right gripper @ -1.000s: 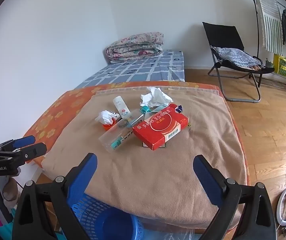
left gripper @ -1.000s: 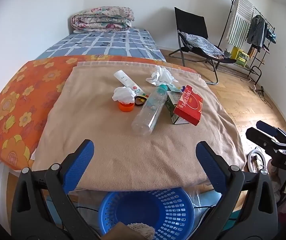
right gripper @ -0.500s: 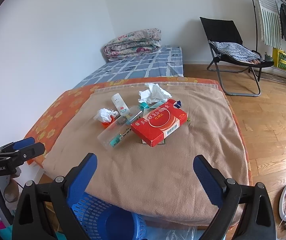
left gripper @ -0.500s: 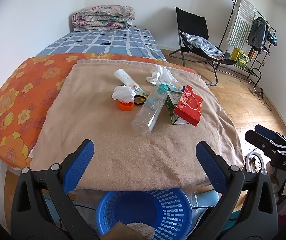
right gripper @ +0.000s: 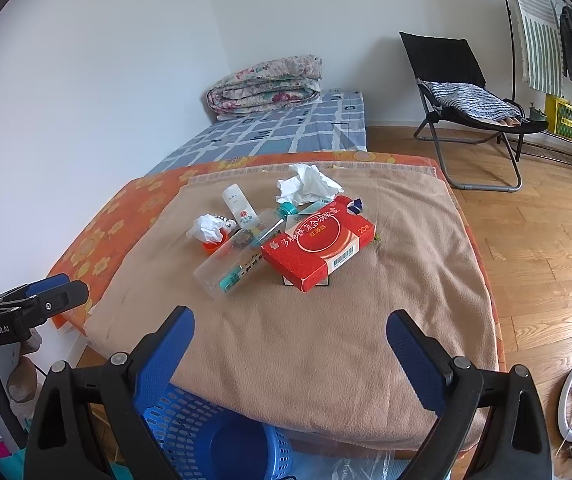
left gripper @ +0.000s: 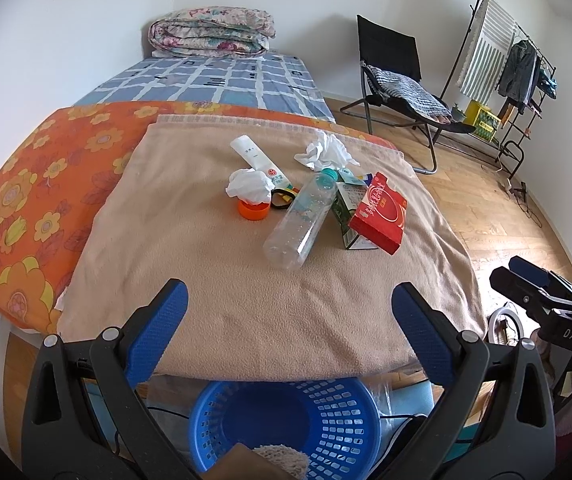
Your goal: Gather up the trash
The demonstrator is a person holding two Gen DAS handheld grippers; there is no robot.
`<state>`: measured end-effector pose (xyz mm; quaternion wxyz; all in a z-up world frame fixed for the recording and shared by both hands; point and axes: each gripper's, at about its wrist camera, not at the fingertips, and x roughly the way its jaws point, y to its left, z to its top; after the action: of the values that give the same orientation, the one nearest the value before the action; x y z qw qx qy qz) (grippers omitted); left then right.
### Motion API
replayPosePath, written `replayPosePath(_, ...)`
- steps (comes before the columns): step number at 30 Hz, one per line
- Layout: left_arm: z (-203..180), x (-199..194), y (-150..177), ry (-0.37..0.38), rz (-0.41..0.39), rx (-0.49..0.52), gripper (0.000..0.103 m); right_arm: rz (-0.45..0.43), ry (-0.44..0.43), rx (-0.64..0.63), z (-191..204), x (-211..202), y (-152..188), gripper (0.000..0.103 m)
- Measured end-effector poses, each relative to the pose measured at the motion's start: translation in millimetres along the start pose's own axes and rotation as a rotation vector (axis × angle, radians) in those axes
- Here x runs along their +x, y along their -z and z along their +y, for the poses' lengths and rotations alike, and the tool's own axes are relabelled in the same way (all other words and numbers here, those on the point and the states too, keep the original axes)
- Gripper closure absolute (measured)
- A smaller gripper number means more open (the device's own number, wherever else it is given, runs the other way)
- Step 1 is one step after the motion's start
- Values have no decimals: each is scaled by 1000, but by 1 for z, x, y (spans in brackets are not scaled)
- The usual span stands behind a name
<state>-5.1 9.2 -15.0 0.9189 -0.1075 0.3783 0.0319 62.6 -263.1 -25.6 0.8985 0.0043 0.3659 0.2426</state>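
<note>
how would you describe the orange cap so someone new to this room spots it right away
Find the tan blanket spread over the bed's near end, then the cluster of litter at its middle. At the cluster's left edge, beside the clear plastic bottle, sits the orange cap. It is the only small round orange piece, and a crumpled white tissue rests on top of it.

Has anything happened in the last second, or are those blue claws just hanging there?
Only slight camera drift: the right gripper eased a little toward the trash. Nothing was grabbed or released. Both it and the left gripper stay open, and the clear plastic bottle, red cardboard box and blue basket lie unmoved.
</note>
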Motion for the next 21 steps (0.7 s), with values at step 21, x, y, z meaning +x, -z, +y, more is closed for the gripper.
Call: replayPosePath(21, 2, 0, -1, 7, 5, -9, 0, 13, 1, 6, -1, 2, 0, 5)
